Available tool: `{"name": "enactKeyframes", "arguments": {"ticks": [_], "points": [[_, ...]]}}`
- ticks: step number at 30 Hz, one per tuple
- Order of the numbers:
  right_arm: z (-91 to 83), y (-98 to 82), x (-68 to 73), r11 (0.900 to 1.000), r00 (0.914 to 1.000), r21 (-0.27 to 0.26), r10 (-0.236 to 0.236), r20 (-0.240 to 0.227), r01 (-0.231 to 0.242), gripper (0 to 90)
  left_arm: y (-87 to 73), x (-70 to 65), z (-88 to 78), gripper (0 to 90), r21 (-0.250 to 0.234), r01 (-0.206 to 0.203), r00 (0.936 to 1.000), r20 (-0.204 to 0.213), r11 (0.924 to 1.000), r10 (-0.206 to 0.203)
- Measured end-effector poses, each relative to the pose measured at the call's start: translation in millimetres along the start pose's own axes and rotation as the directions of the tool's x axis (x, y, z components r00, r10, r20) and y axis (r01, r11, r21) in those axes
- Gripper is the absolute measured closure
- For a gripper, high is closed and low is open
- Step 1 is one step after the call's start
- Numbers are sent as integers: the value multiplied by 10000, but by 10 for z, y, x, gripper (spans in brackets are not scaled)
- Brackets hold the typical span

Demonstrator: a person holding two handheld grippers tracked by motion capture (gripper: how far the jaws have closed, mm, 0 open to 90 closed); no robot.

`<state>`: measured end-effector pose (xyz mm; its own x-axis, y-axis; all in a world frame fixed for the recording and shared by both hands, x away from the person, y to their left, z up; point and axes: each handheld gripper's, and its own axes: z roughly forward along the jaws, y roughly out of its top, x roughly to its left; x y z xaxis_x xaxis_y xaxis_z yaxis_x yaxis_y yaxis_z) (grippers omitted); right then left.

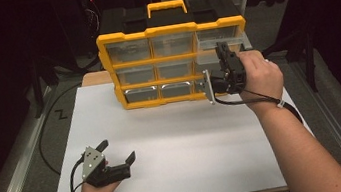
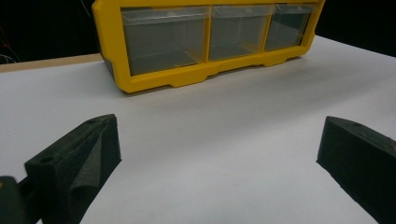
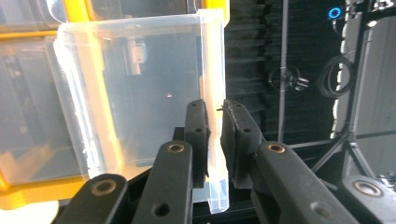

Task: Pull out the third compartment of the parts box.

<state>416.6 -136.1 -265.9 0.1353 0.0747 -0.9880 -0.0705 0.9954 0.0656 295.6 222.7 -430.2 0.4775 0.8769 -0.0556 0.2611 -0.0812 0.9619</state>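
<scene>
A yellow and black organizer (image 1: 173,57) with clear drawers stands at the far side of the white board (image 1: 180,145). Its top right clear drawer (image 1: 219,42) is pulled partway out. My right gripper (image 1: 222,47) is at that drawer's front. In the right gripper view my right gripper (image 3: 215,112) is shut on the front lip of the clear drawer (image 3: 140,93), whose thin wall is pinched between the pads. My left gripper (image 1: 117,150) rests low on the board at the near left, open and holding nothing. From the left gripper view, my left gripper (image 2: 219,140) faces the organizer's bottom row (image 2: 154,81).
The organizer's other drawers are pushed in. The white board lies on a wooden table, with metal rails (image 1: 16,163) along the sides. A black cable (image 1: 46,143) loops at the left edge. Dark stands and a tripod (image 3: 345,135) are beyond the organizer.
</scene>
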Motion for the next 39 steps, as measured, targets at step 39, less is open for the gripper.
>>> {"name": "enactKeyframes", "arguments": {"ticks": [39], "points": [[-6, -61, -173, 9993, 9959, 223, -293, -851, 313, 797, 1, -9, -3, 5, -83, -65, 10000, 12, 9999, 66]]}}
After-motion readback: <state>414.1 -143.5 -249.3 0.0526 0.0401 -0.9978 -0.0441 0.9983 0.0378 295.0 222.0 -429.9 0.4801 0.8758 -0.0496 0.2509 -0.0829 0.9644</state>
